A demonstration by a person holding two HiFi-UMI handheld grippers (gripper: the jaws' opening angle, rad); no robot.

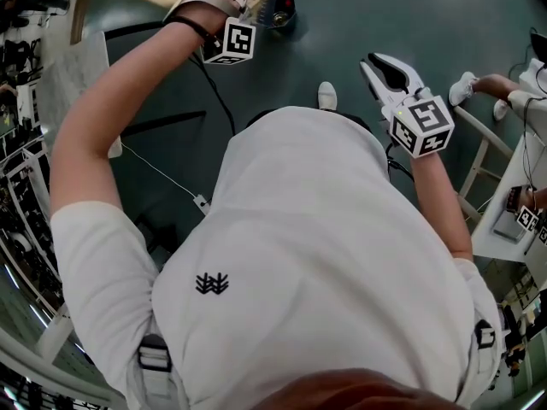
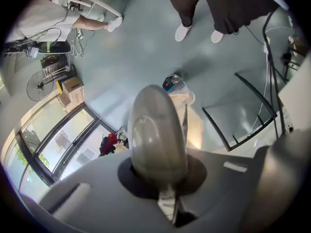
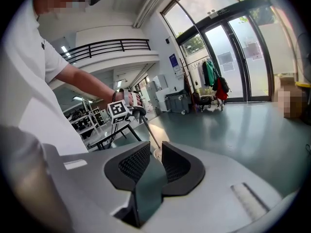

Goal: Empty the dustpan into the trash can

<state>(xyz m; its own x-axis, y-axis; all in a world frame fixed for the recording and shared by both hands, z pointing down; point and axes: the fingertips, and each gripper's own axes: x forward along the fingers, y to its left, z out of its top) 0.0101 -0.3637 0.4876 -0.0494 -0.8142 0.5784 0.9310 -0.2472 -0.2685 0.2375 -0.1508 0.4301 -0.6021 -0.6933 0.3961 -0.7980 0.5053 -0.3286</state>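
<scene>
Gripping the rounded grey top of the dustpan handle (image 2: 158,140) with jaws closed tight, the left gripper (image 1: 226,2) stands above the pale pan (image 2: 193,127), which sits down near the floor (image 2: 146,57), while the right gripper (image 3: 154,152), jaws narrowly parted and empty, hangs apart from the handle.

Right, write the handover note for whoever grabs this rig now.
Left claw: shut on the grey handle of the dustpan, whose pan end is low by the floor.
Right claw: open, empty.
Trash can: none clearly in view.
Done: dustpan gripped.
To do: find the can, carry the dustpan over, tip it in.
</scene>
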